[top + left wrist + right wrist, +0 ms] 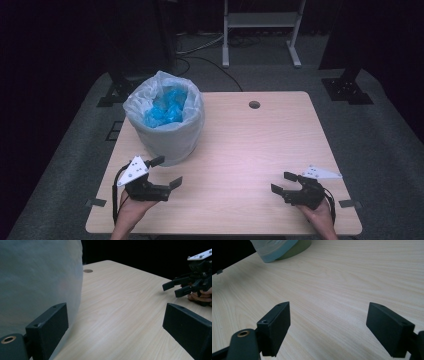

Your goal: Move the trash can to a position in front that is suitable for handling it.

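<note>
- The bin [165,122], lined with a white bag holding crumpled blue material [167,106], stands on the surface [250,145] at its far left.
- The left claw [166,172] is spread, empty, just beside the bin.
- The right claw [282,182] is spread, empty, well apart from it.

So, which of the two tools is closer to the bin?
The left tool: it sits beside the white-bagged bin, while the right tool is across the table.

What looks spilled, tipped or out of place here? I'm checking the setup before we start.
Nothing stands out. The lined bin stands upright on the table with the blue crumpled material inside it, and both tools, left and right, are open and hold nothing.
</note>
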Demonstrator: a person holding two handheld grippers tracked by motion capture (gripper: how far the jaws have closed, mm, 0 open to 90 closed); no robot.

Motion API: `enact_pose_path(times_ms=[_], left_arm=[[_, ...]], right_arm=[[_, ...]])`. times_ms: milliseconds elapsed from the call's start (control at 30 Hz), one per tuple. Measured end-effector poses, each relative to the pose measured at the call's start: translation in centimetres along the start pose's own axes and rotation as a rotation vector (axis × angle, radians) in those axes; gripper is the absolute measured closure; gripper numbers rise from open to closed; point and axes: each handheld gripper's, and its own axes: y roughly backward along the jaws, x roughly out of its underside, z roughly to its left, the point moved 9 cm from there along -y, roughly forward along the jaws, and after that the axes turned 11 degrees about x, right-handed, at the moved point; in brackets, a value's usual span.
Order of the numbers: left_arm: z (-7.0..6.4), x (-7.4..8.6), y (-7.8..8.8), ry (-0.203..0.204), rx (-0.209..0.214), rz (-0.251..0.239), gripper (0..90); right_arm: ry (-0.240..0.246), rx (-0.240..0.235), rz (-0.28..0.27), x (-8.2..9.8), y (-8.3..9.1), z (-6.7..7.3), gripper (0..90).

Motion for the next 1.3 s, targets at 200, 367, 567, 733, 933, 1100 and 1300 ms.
enact_pose_path(times_ms=[200,367,567,733,933,1100,1300], left_arm=[[0.8,-3.4,1.0,-0.034,-0.006,-0.005,6.9],[1.5,-5.8,1.1,-0.063,-0.007,-0.02,9.3],[2.7,-8.0,0.8,-0.083,0.014,-0.014,12.6],[4.5,-9.0,0.1,-0.101,-0.002,0.025,14.8],[6.2,-8.8,-1.1,-0.11,0.019,0.074,30.3],[7.2,-8.0,-1.9,-0.096,0.048,0.099,35.5],[7.5,-7.1,-2.6,-0.117,0.049,0.167,44.1]], right_arm=[[-0.001,-0.015,0.004,-0.1,-0.3,0.3,18.2],[-0.002,-0.025,0.03,0.4,-0.3,0.2,18.2],[-0.028,-0.037,0.01,0.3,-0.1,0.0,18.2],[-0.03,-0.041,0.011,0.3,-0.1,0.0,18.2],[-0.04,-0.065,0.007,0.2,0.0,0.2,18.2],[-0.044,-0.071,0.007,0.2,-0.1,0.2,18.2],[-0.043,-0.083,0.011,0.3,-0.2,0.6,18.2]])
